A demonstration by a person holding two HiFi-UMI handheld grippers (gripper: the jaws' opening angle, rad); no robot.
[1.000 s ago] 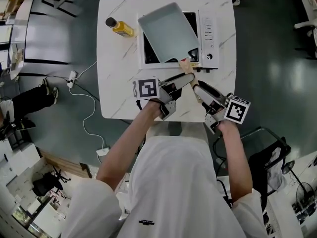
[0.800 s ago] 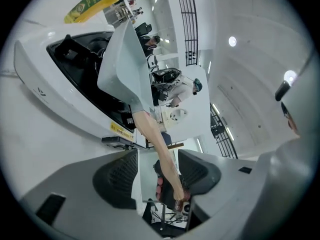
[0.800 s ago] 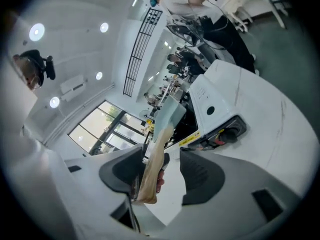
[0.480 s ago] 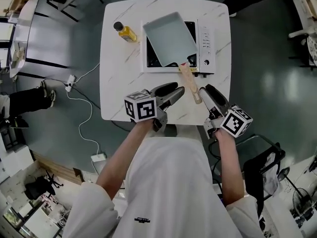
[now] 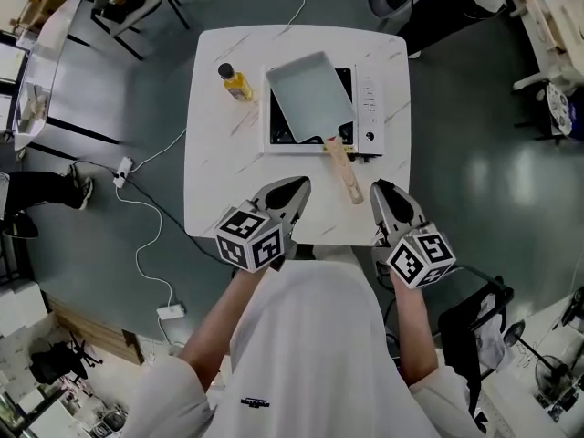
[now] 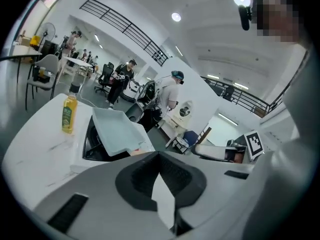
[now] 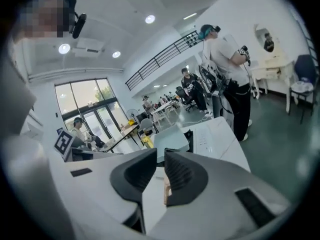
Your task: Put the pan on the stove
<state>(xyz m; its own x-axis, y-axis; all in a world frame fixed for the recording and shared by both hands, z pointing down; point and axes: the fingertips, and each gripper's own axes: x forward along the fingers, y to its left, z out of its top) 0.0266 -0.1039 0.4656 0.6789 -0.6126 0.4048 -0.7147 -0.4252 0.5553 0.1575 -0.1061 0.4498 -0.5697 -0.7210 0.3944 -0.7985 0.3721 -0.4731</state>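
Observation:
The pale grey rectangular pan (image 5: 310,99) rests on the black-topped stove (image 5: 367,108) at the far middle of the white table. Its wooden handle (image 5: 342,170) juts towards me over the tabletop. My left gripper (image 5: 297,188) hovers at the near table edge, left of the handle, shut with nothing in it; its jaws meet in the left gripper view (image 6: 159,154), the pan (image 6: 117,129) lying beyond. My right gripper (image 5: 381,192) is right of the handle, its jaws closing to a narrow slit (image 7: 161,151) with nothing between them. The handle's end (image 7: 166,186) shows beyond them.
A yellow oil bottle (image 5: 235,82) stands left of the stove. The stove's white control panel (image 5: 368,106) lies right of the pan. A white cable and power strip (image 5: 123,164) lie on the floor at left. People and chairs stand in the background of both gripper views.
Both grippers have pulled back from the pan handle towards the near table edge, and their jaws have gone from wide open to closed or nearly closed. The pan stays on the stove.

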